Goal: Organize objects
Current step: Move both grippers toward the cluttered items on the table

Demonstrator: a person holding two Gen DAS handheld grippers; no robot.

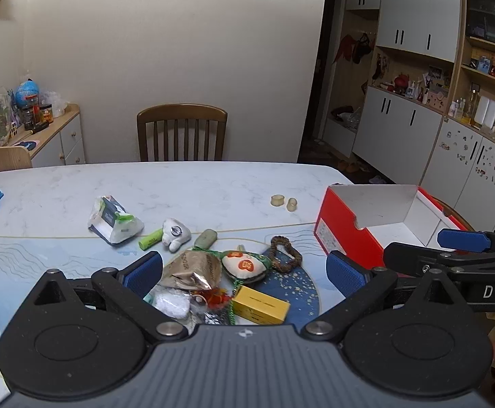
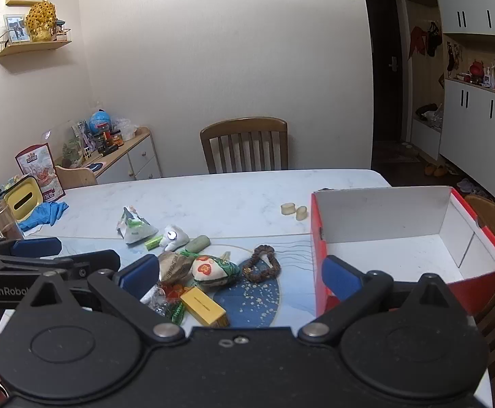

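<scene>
A pile of small items lies on the table's near part: a yellow box (image 1: 260,305), an embroidered pouch (image 1: 244,267), a bead bracelet (image 1: 285,254), a brown wrapper (image 1: 193,268), a green tube (image 1: 151,240), a white plush (image 1: 176,233) and a white packet (image 1: 115,219). An open, empty red box (image 2: 400,234) with a white inside stands at the right. My left gripper (image 1: 244,272) is open and empty above the pile. My right gripper (image 2: 239,272) is open and empty, between the pile and the red box.
Two small beige rings (image 1: 283,201) lie on the white marble table (image 1: 196,183). A blue glove (image 2: 45,214) and a yellow holder (image 2: 23,200) sit at the far left. A wooden chair (image 1: 182,132) stands behind the table, another at the right.
</scene>
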